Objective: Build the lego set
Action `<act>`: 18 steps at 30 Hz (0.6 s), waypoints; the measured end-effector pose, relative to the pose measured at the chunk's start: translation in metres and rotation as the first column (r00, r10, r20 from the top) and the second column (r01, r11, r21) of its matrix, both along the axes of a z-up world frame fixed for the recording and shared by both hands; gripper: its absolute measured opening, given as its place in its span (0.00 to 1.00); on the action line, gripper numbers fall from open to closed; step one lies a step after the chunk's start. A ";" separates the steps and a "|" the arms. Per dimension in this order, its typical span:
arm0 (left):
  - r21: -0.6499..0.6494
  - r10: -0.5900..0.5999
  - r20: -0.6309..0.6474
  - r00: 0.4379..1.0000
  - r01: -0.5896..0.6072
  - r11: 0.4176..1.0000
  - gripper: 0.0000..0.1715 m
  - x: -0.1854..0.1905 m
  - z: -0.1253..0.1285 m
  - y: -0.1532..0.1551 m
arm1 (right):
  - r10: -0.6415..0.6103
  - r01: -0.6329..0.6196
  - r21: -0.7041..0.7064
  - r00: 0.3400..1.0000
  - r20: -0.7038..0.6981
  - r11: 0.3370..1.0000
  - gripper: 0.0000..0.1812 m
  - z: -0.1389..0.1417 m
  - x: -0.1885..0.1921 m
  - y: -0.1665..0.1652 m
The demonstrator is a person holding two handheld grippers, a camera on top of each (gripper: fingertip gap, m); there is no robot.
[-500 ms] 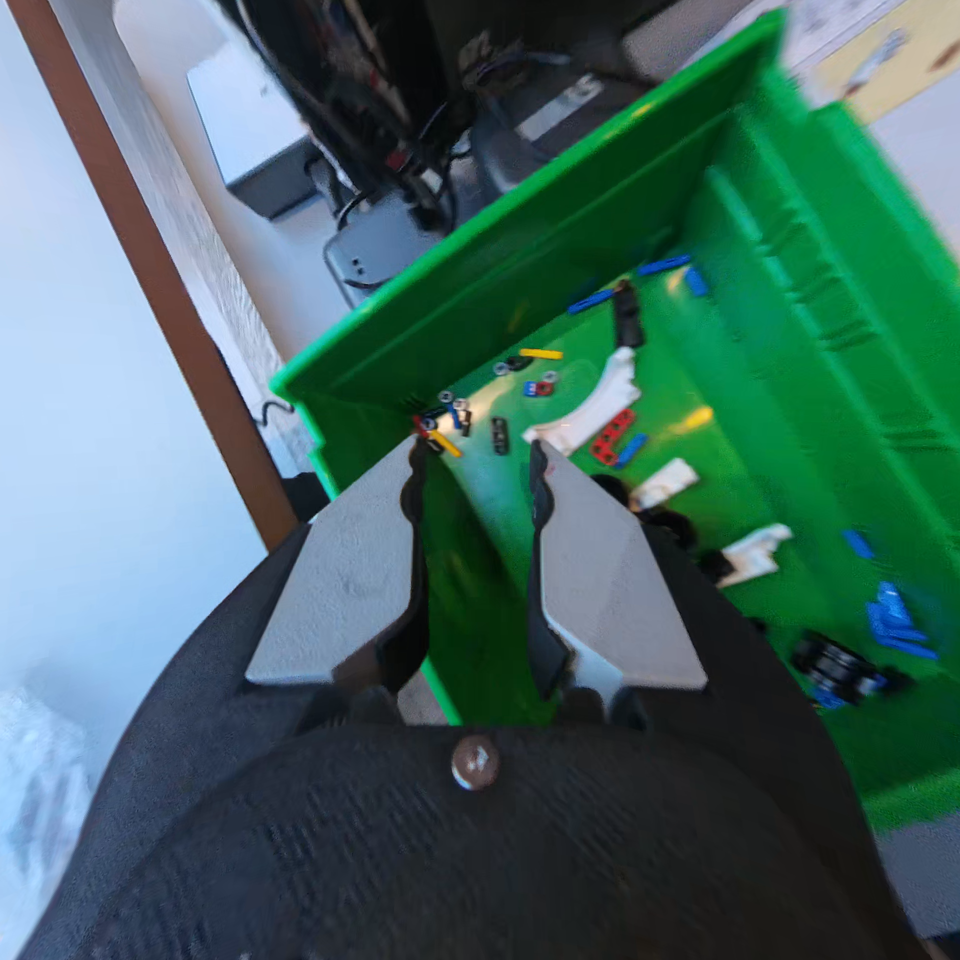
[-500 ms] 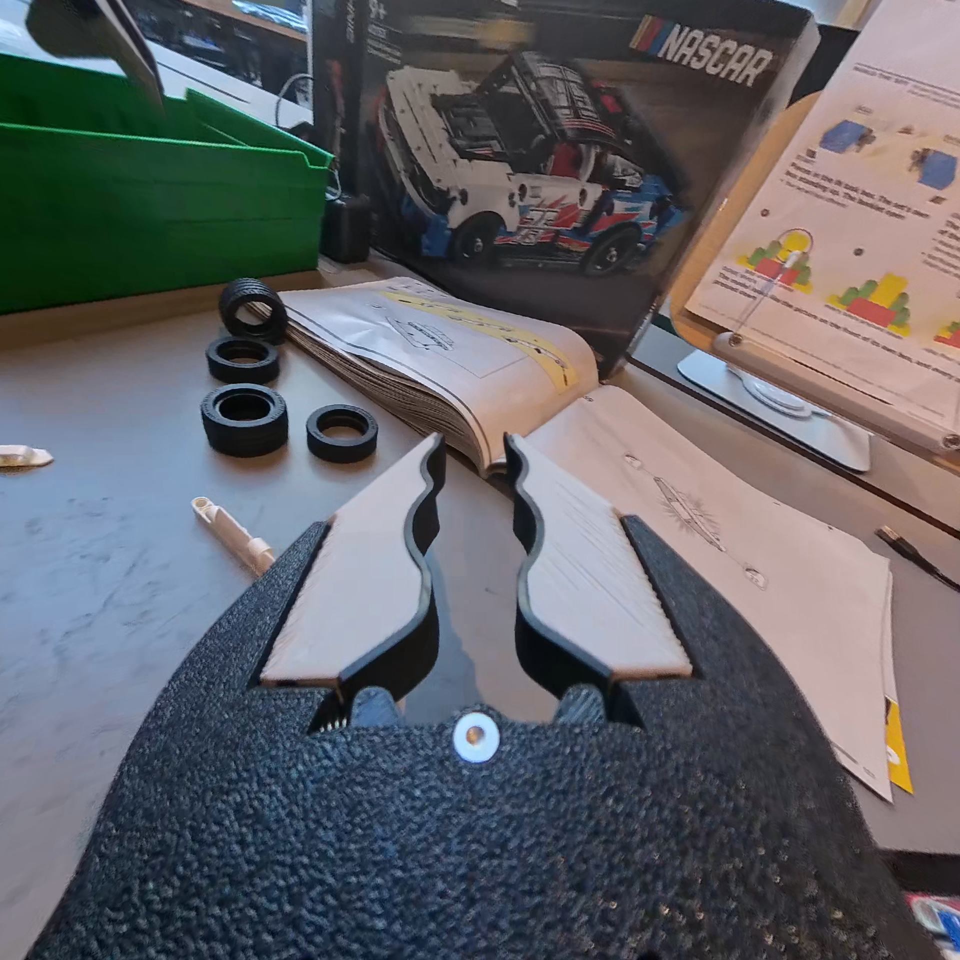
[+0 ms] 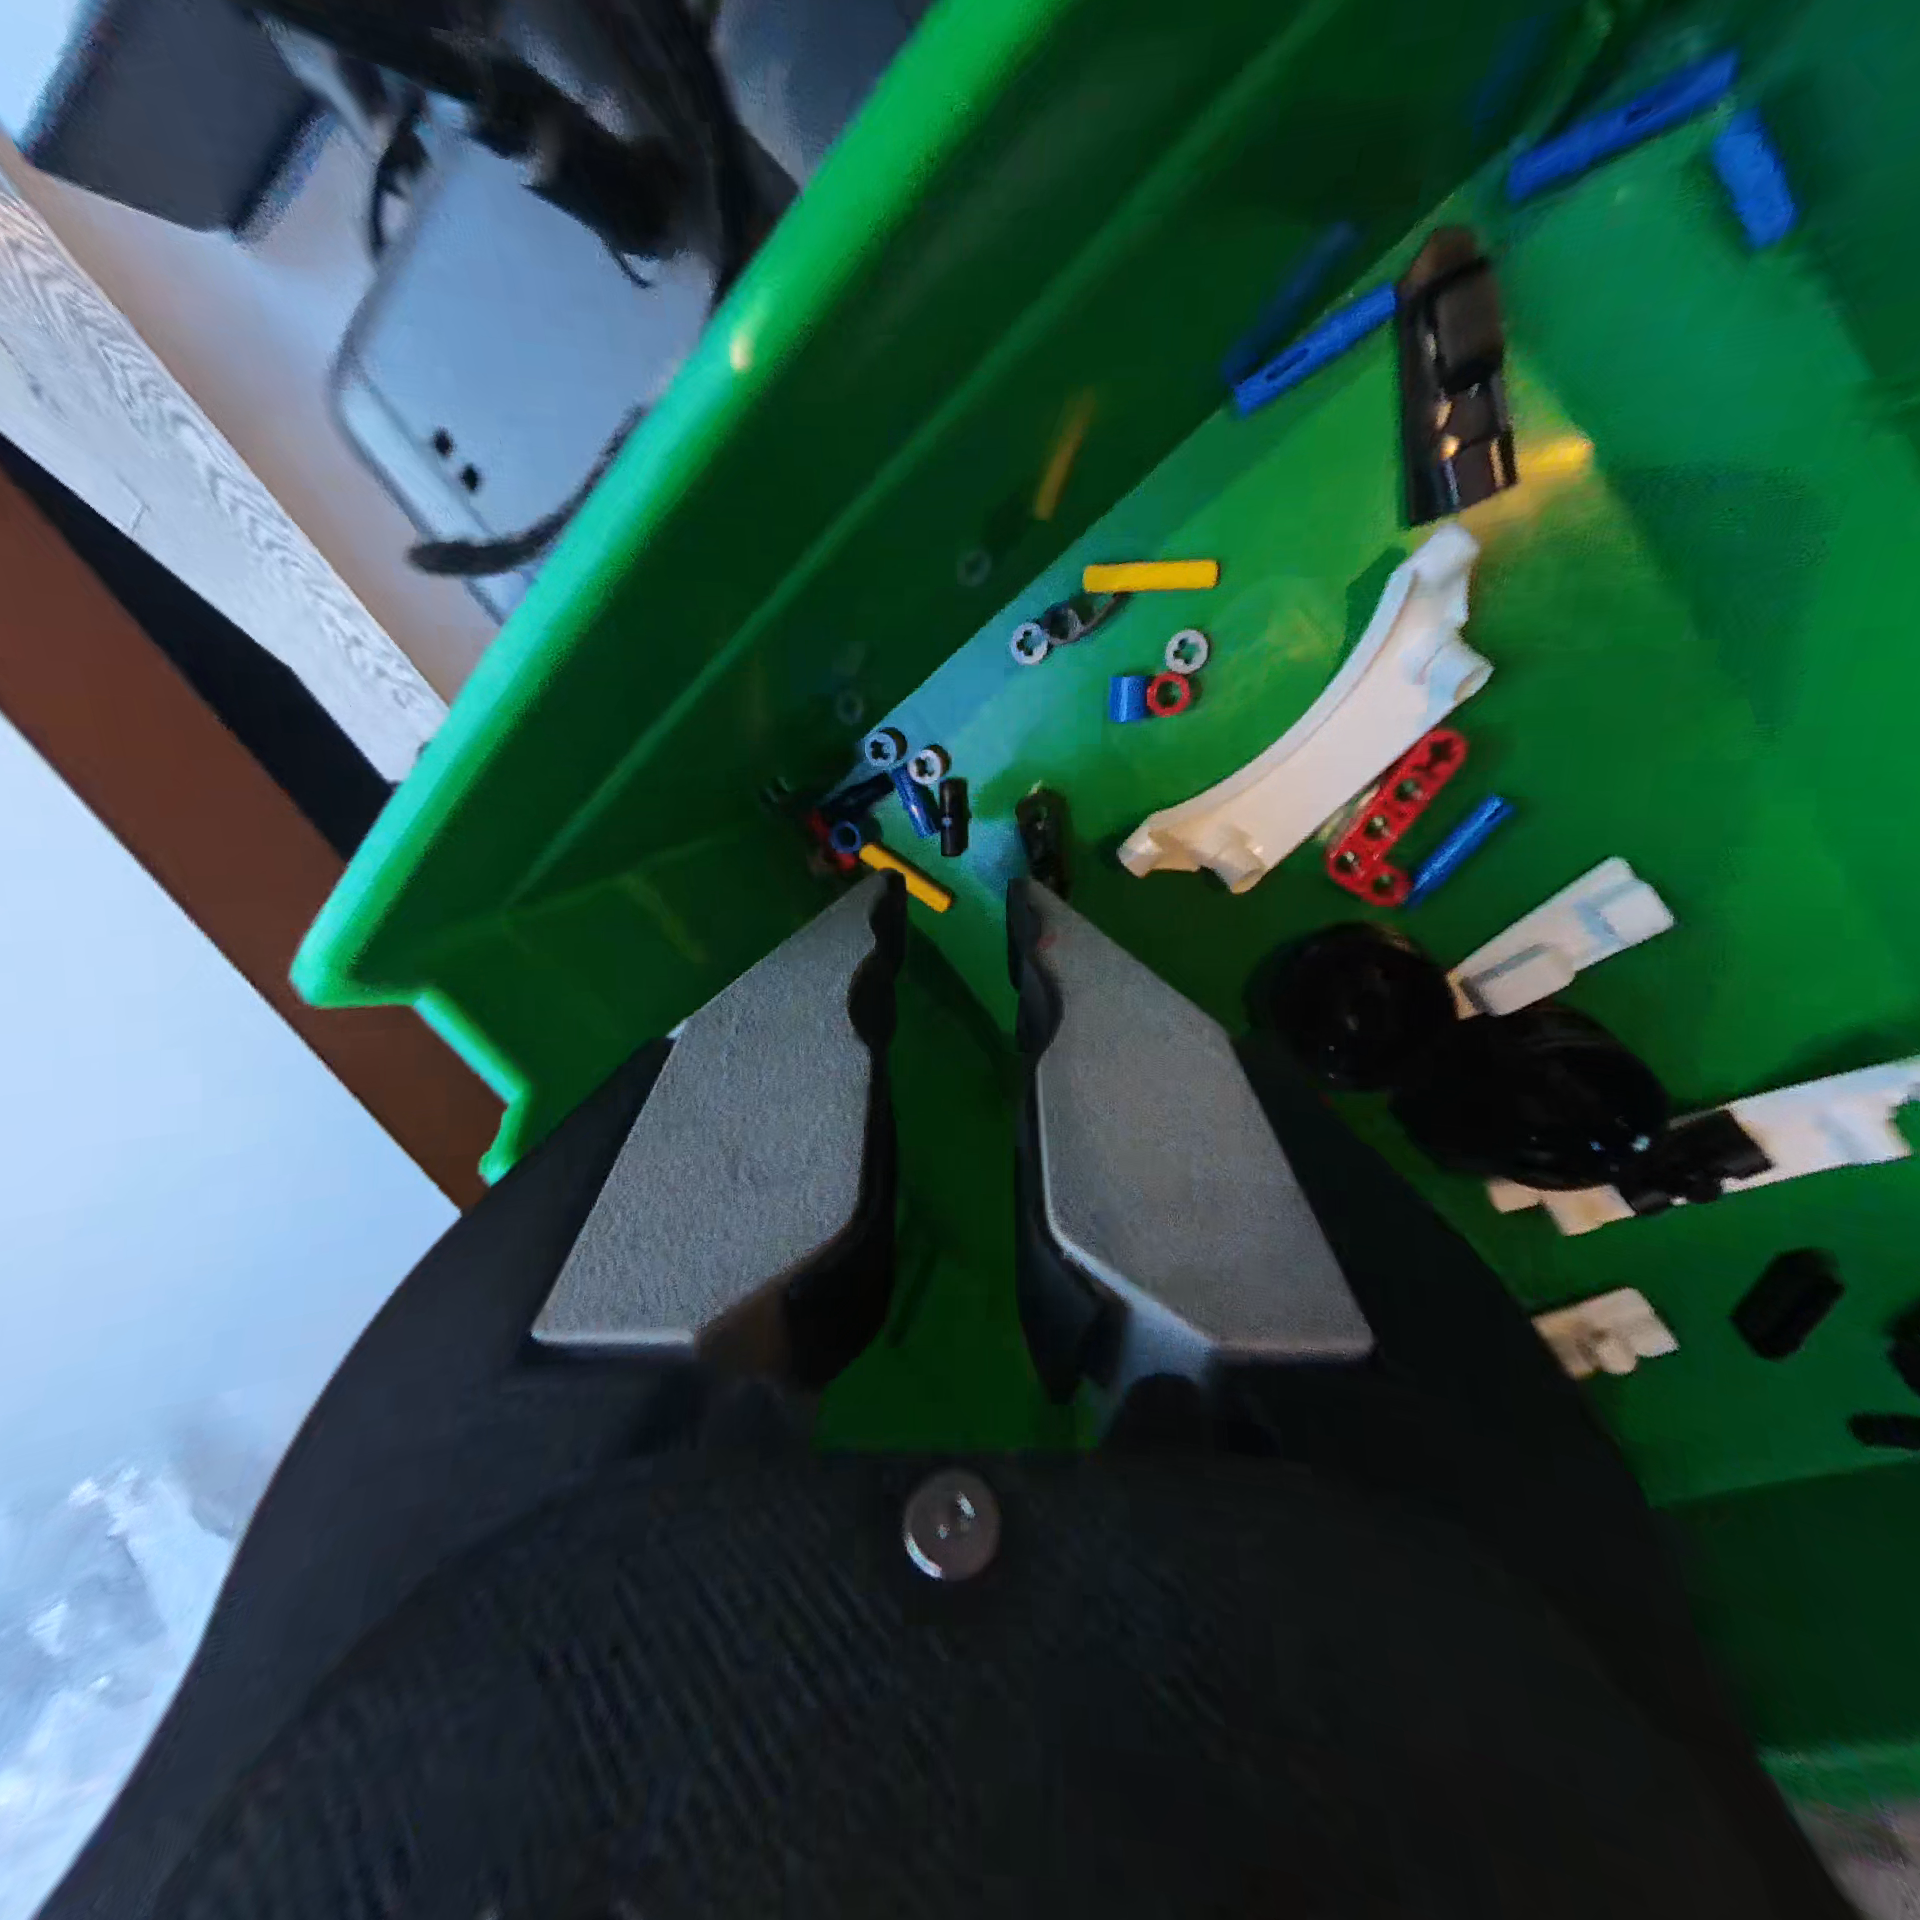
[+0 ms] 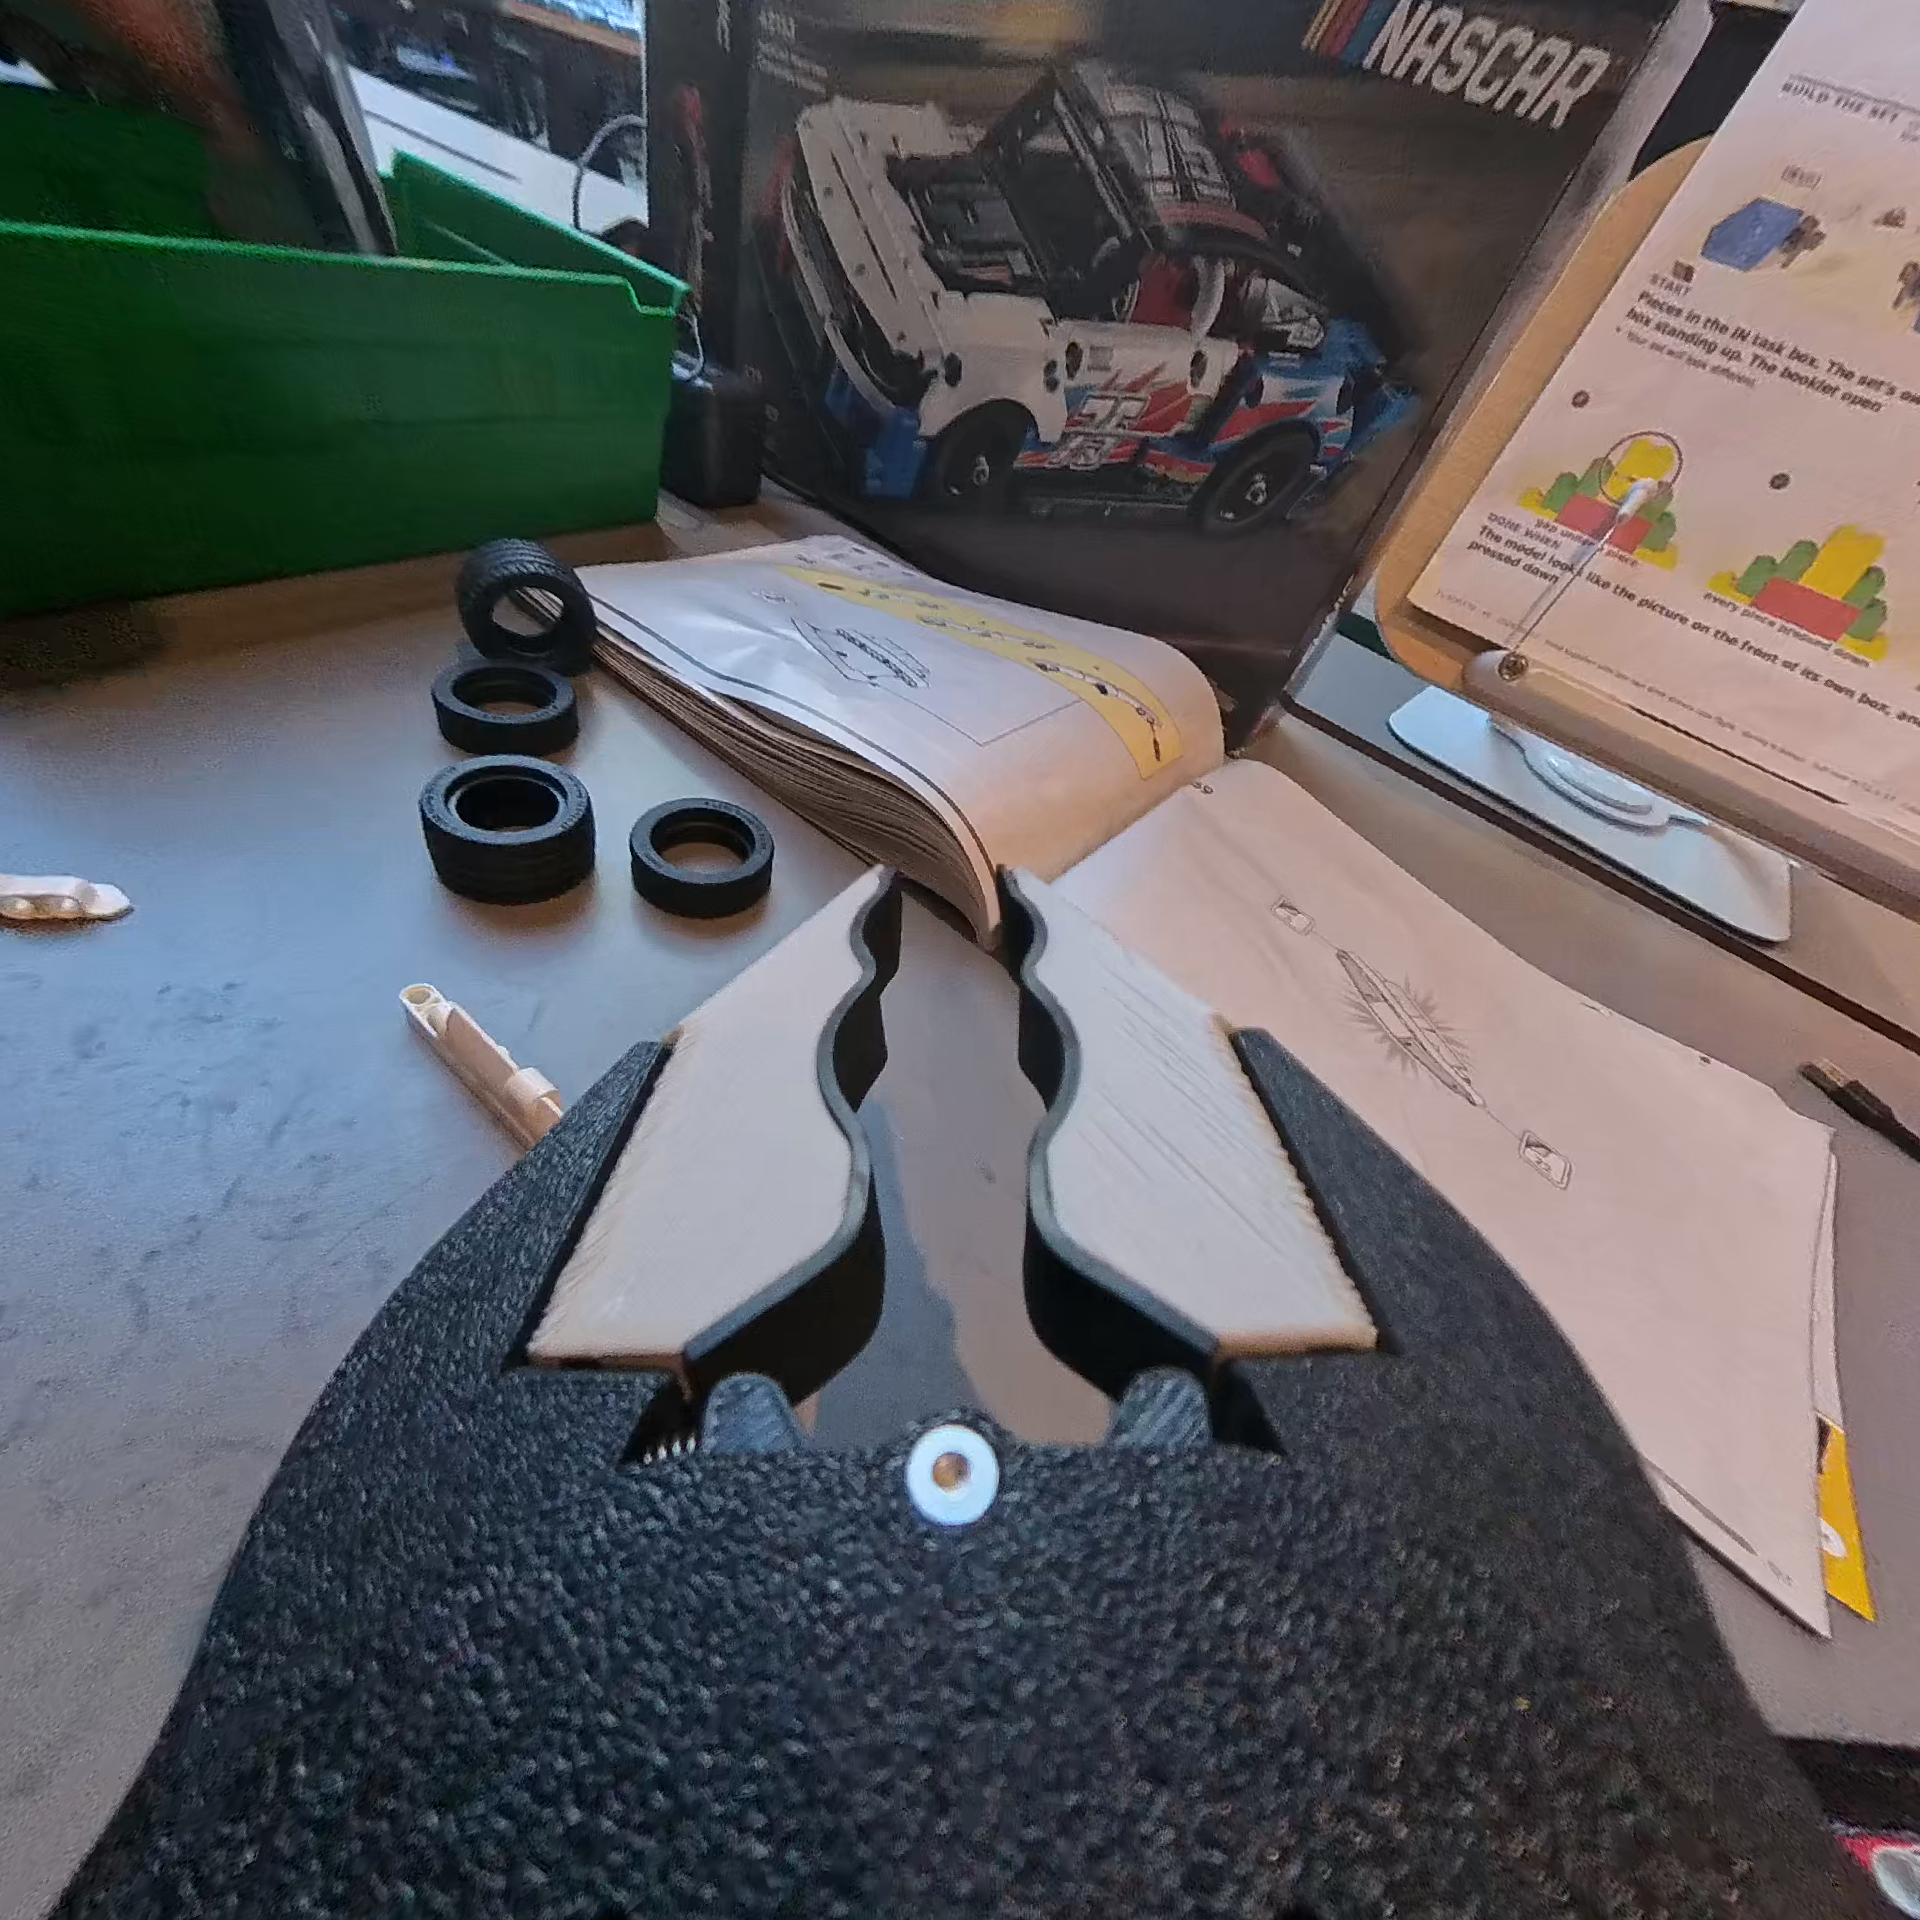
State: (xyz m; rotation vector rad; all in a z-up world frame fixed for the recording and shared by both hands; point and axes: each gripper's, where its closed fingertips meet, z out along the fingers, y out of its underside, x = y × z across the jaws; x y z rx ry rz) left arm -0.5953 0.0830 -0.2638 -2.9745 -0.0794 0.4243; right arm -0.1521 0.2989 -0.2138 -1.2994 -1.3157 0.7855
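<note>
So we've got the big green bin taking up most of the left wrist view, and our left gripper is poked down inside it, jaws spread a bit with nothing between them. The tips sit right by a little heap of small pins and bushes in the bin's corner; one fingertip looks to be just touching a yellow pin, can't say for sure. Further in we see a curved white piece, a red angled beam beside it, and a black piece.

Over on the table, our right gripper hangs low above the surface, also parted and empty, pointed at the open instruction booklet. The set's box stands behind that. Left of the booklet are four black tires, and a beige rod lies just beside the gripper body.
</note>
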 end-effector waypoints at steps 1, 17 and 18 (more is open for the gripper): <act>-0.043 -0.012 -0.004 1.000 0.012 0.999 0.11 -0.001 -0.004 -0.002 | 0.006 -0.006 -0.008 1.000 -0.014 1.000 0.10 0.002 0.001 0.000; -0.224 0.083 0.101 0.991 -0.058 0.973 0.02 -0.010 -0.026 -0.001 | 0.117 -0.154 -0.179 0.973 -0.200 0.972 0.09 0.026 0.013 -0.008; -0.229 0.084 0.103 0.991 -0.059 0.972 0.02 -0.010 -0.026 -0.001 | 0.120 -0.159 -0.186 0.972 -0.204 0.970 0.09 0.026 0.013 -0.008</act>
